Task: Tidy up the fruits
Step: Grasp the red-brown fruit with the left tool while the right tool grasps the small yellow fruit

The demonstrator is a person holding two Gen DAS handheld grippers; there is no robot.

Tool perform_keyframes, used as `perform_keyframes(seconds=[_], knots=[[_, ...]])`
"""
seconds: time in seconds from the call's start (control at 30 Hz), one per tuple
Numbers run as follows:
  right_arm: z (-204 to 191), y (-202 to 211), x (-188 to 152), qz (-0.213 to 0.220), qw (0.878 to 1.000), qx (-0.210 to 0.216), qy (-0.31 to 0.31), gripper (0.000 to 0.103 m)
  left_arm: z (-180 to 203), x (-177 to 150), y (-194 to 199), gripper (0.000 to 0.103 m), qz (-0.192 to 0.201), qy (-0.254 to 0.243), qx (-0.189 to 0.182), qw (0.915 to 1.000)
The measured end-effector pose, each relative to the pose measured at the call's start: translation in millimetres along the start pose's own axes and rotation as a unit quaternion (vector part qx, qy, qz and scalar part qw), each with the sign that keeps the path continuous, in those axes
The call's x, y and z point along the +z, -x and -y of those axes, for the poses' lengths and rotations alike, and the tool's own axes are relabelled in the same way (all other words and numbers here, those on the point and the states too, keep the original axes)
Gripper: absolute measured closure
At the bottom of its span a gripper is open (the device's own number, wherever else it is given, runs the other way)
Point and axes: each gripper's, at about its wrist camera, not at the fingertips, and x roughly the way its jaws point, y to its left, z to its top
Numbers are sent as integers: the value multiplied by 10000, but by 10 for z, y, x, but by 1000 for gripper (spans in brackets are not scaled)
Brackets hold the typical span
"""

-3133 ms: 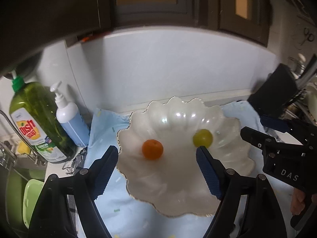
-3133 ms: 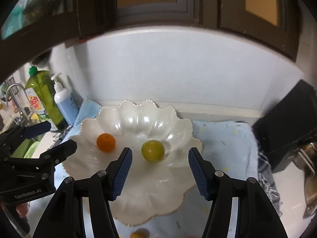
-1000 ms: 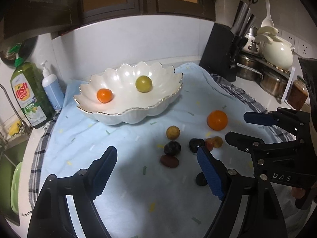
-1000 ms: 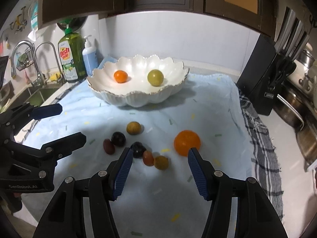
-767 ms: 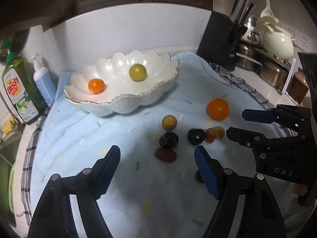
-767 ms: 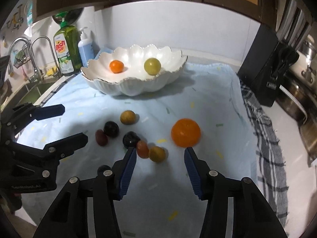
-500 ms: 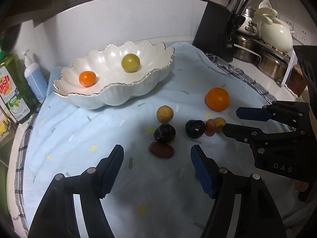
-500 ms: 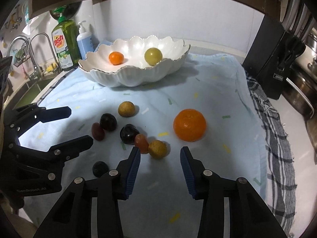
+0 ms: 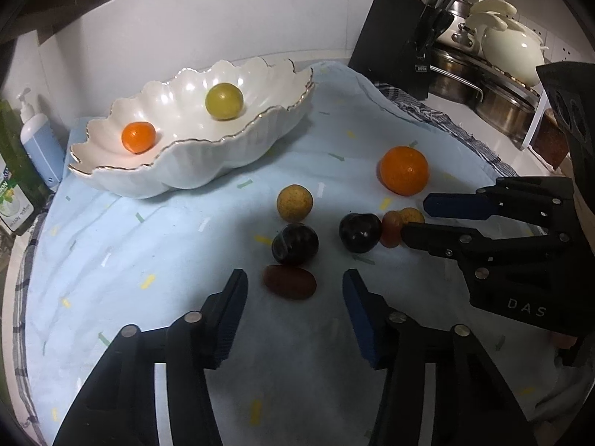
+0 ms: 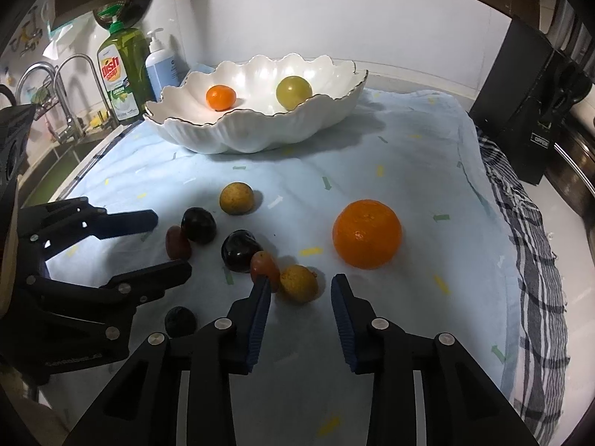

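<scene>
Left tool [image 9: 293,282] low centre of frame, jaws just narrowing, straddling a reddish-brown fruit [image 9: 289,281], pads not touching. Right tool [image 10: 300,290] likewise closing around a yellow fruit [image 10: 298,283], gap showing. Beyond: an orange [image 10: 366,233] mid-right, white bowl [image 10: 260,137] up top.

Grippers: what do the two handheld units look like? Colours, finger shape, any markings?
Both match: matte black plastic bodies with silver screw heads at the linkage joints and two long tapered fingers faced with ribbed blue pads. The left gripper carries pale lettering too blurred to read on its side, seen from the right wrist view. The right gripper has "DAS" in pale letters on its side. No cables or sleeves show.
</scene>
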Motion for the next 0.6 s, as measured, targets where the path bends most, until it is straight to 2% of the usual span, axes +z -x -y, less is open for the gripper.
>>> perform_keyframes(seconds=[0.2,0.3,0.43,0.6], knots=[[-10,-13,12,9,10000,5,23,72,-8,-16,-58,63,-74,67,-67,9999],[-14,-22,12,-3,10000,32,21,77,-13,-18,-82,65,-84,84,-40,9999],[-18,-28,7,6,10000,3,34,79,-28,-6,-88,74,-68,132,12,9999],[-15,-17,-5,39,10000,-26,59,79,-39,-19,-66,77,-31,171,18,9998]])
